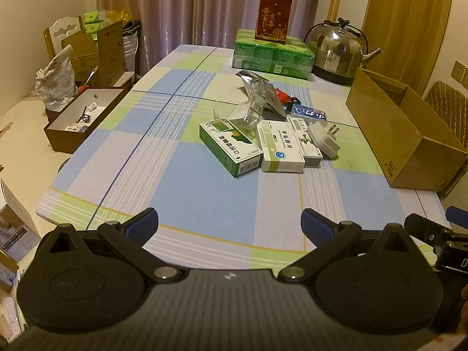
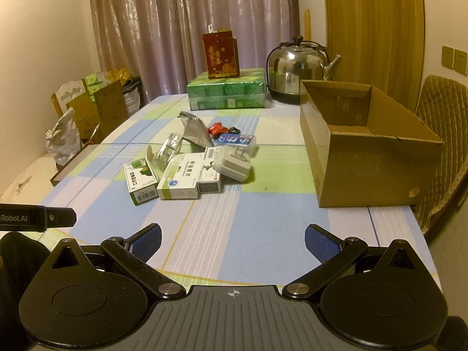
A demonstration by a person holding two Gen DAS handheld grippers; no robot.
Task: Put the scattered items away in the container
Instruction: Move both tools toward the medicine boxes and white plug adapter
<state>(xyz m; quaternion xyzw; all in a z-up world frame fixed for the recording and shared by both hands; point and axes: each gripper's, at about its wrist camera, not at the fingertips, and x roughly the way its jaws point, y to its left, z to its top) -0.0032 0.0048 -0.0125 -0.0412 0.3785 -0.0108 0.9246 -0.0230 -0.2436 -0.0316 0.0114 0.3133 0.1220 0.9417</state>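
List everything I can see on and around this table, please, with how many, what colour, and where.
cardboard box: one, brown, open, table's right side
medicine boxes: three or so, green and white, in the central pile
white adapter: one, on the pile's right
blue packet: one, behind the adapter
foil bag: one, silver, back of pile
clear plastic wrapper: one, on the green box
red item: one, small, behind the pile
green packs: one stacked bundle, far end
red carton: one, atop the green packs
kettle: one, steel, far right
shallow box: one, brown outside, white inside, left edge
left hand-held gripper: open, empty
right hand-held gripper: open, empty
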